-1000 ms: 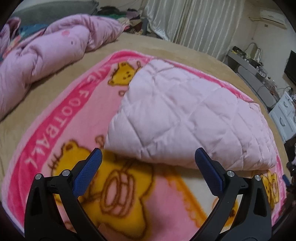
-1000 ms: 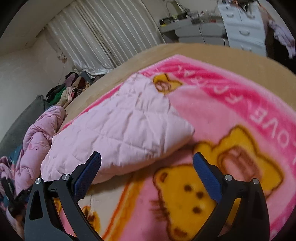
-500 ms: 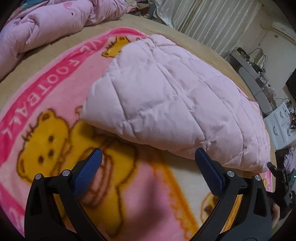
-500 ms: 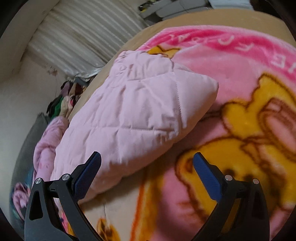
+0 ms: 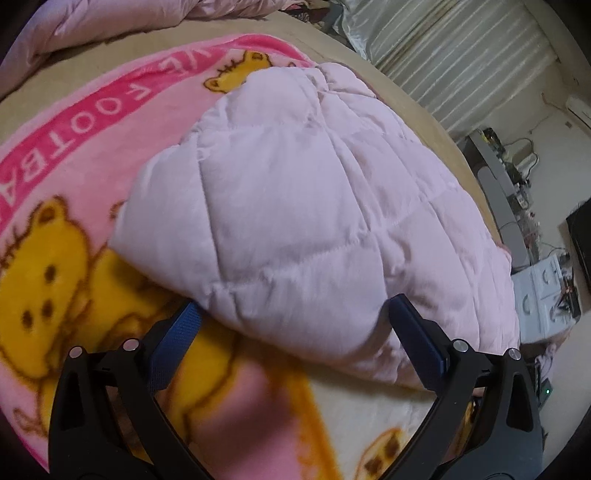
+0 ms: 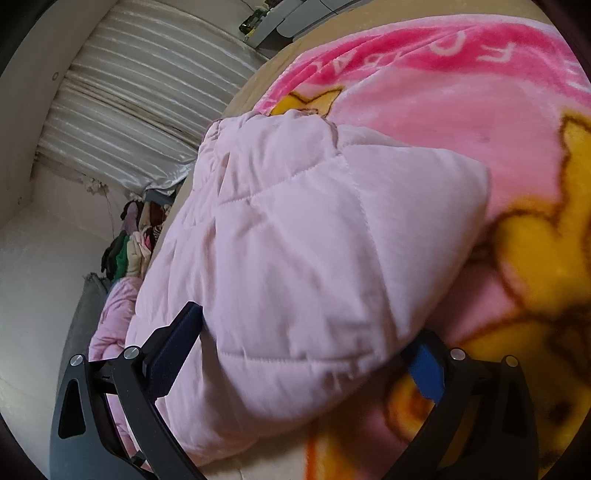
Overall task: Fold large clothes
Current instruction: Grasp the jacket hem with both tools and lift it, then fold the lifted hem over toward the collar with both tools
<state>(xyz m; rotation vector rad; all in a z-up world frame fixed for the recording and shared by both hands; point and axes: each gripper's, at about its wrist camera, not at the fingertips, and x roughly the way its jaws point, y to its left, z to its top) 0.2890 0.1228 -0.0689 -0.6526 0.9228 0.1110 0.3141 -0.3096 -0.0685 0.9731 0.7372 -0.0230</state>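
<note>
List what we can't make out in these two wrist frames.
- Left wrist: underside of the pale pink quilted garment, hidden by its own bulk; left gripper open, finger contact unclear.
- Left wrist: near blanket print, blurred.
- Right wrist: right gripper fingertip on the right, partly covered by the garment's edge.
- Both: garment type, sleeves, collar folded out of sight.

Tan bed [image 5: 406, 96] under pink bear-print blanket [image 5: 110, 147], crumpled pink duvet [image 5: 110, 22] at its far end.
</note>
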